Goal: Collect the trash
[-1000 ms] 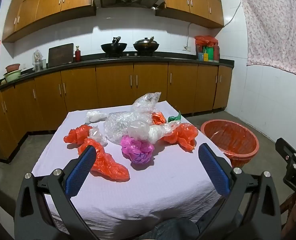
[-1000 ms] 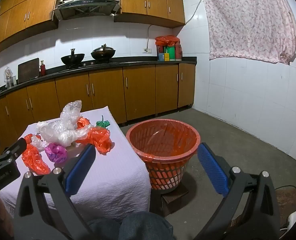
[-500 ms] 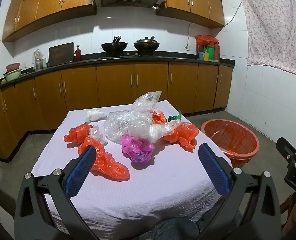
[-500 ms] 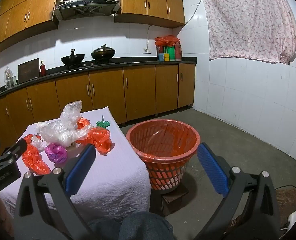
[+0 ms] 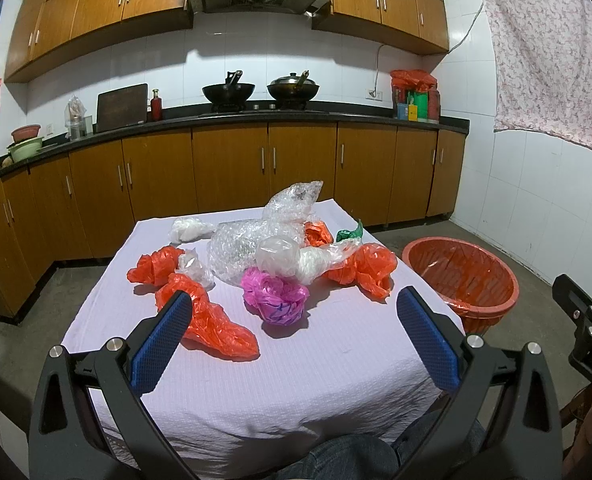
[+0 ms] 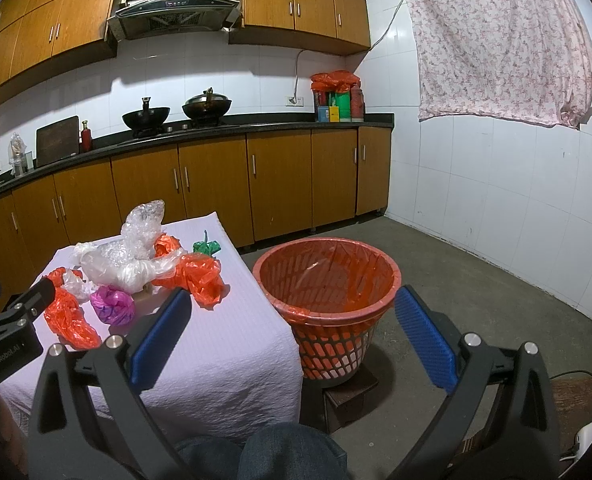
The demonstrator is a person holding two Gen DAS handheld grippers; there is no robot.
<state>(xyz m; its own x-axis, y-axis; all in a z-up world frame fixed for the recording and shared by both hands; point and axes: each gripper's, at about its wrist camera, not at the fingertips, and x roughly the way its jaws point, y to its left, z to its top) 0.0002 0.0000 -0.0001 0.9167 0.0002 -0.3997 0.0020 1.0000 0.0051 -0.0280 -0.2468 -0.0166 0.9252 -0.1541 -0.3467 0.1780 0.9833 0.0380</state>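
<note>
Left wrist view looks across a tabletop [image 5: 224,392] covered with a pale lilac cloth, where the trash lies in a loose heap toward the far half. Beside the tabletop, on the floor side to the right, stands an orange waste basket [image 6: 327,312] lined with an orange bag, resting on a dark block. Largest in the heap is a crumpled sheet of clear bubble wrap [image 5: 256,236], rising to a peak at the back. Against its right side lies a crumpled orange bag [image 5: 365,268]; another long orange bag [image 5: 212,322] stretches along the near left, and a third orange bag [image 5: 154,266] sits at the left edge of the heap. A magenta bag [image 5: 276,296] is balled up just in front of the bubble wrap. A small white bag [image 5: 186,229] lies at the back left, and a green scrap [image 5: 349,233] at the back right.

Left gripper [image 5: 294,334] hovers over the near tabletop, its jaws spread wide and holding nothing. Right gripper [image 6: 292,332] points toward the basket, jaws likewise wide apart and empty.
</note>
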